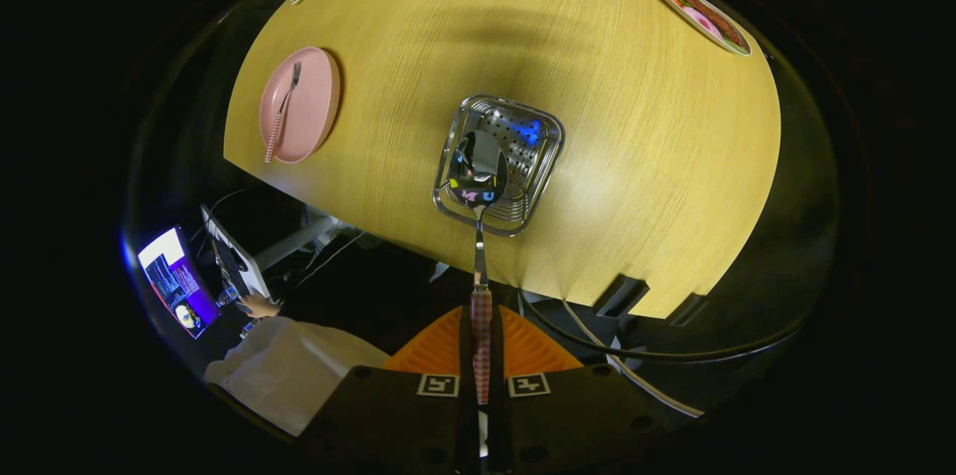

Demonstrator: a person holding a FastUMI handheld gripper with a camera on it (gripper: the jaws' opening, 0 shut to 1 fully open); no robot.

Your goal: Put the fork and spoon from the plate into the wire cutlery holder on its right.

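gripper (481, 355) clenched on spoon (479, 236) handle | bowl over wire cutlery holder (534, 161) near table (635, 161) edge | fork (282, 113) on plate (314, 98), well apart

Gripper (481, 344) jaws clamped together

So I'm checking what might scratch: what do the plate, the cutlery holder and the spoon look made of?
Plate: matte pink, probably plastic; no glare.
Cutlery holder: shiny perforated metal with wire rim.
Spoon, gripped between the fingers: mirror-polished metal bowl, checked handle, possibly plastic.
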